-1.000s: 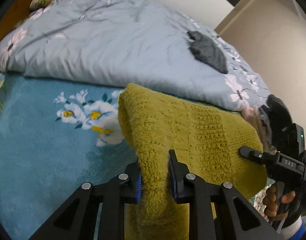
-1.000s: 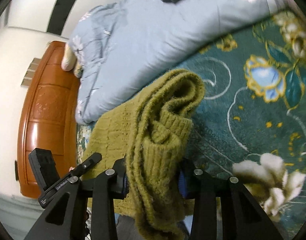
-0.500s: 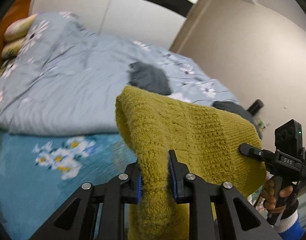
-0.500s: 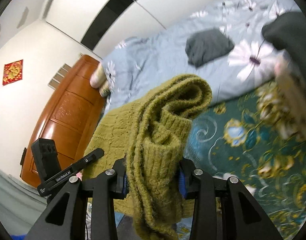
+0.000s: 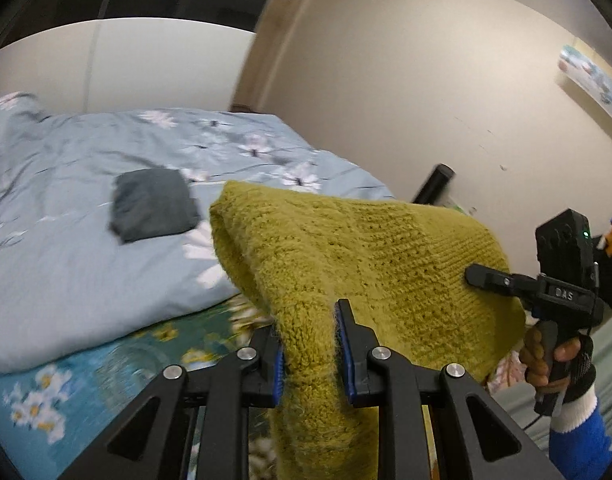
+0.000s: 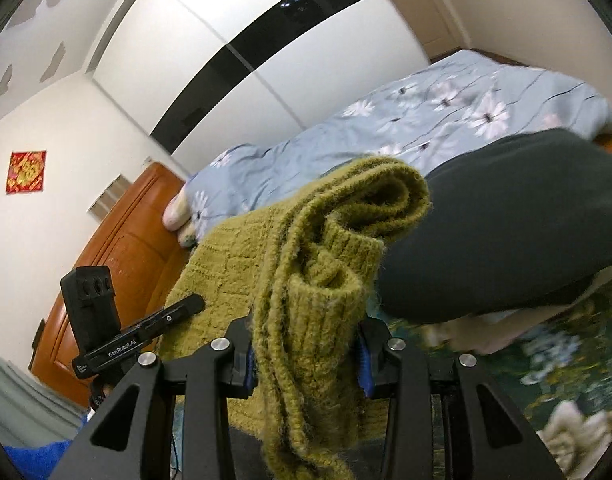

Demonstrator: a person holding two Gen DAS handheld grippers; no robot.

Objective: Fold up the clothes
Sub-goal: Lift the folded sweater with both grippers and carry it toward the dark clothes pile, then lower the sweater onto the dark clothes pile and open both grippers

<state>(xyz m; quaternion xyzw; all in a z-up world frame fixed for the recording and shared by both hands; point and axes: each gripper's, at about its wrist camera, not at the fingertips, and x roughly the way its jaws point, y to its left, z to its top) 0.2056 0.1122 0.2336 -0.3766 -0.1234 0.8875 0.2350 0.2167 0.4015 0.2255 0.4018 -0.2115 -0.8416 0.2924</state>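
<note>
An olive-yellow knit sweater is folded into a thick bundle and held up in the air between both grippers. My left gripper is shut on one folded edge of it. My right gripper is shut on the other end, where ribbed layers bunch between the jaws. The right gripper also shows in the left wrist view, and the left gripper in the right wrist view.
A bed with a light blue flowered duvet lies ahead, with a folded dark grey garment on it. A large dark garment lies close on the right. A wooden headboard, a teal floral sheet and walls surround.
Both grippers have lifted the sweater off the teal sheet and swung up and toward the foot of the bed. The grips have not changed.
</note>
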